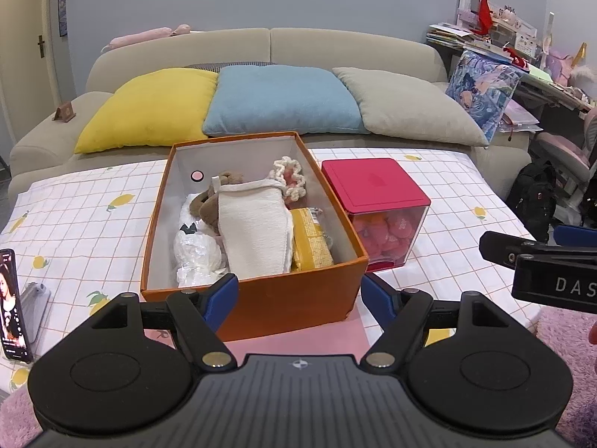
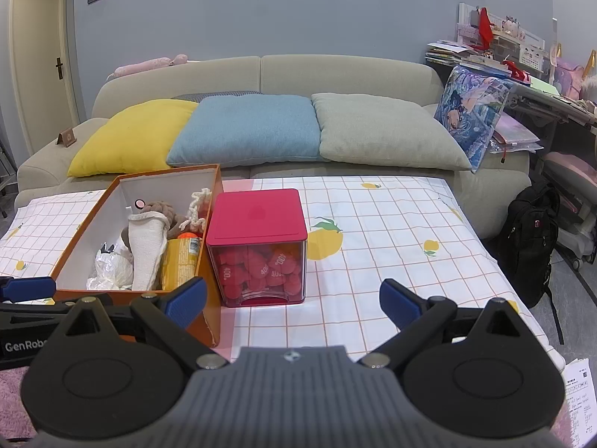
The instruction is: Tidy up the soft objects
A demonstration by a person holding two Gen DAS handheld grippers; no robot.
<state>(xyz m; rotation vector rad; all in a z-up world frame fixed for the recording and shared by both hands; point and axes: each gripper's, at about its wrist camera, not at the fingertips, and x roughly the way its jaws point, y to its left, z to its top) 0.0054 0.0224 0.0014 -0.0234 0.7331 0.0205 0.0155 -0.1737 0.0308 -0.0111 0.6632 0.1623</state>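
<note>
Both grippers hover low over the near edge of the table [image 2: 391, 224], each with its fingers spread wide and nothing between them. The left gripper [image 1: 300, 298] faces the near wall of the orange box [image 1: 261, 298], its blue fingers [image 1: 220, 298] flanking that wall without touching it. The right gripper [image 2: 293, 304] points at bare checked cloth beside the red-lidded cube [image 2: 257, 246].

The soft things already sit inside the orange box, which seems to be the collecting place: a white knitted mitt [image 1: 255, 231] lies lengthwise down the middle, a brown plush toy [image 1: 212, 205] is tucked under its upper end, a crumpled white plastic bag [image 1: 197, 257] fills the near left corner, a yellow packet [image 1: 311, 240] stands along the right wall, and a crocheted cream-and-pink ring [image 1: 289, 179] rests at the far right corner. The cube stands touching or just beside the box's right wall, its clear sides showing pink pieces heaped within (lid on, so nothing comes out of it readily).

A phone [image 1: 13, 306] leans at the left edge. Nothing soft lies loose on the cloth, so the sorting looks largely done, or the cube is next.
</note>
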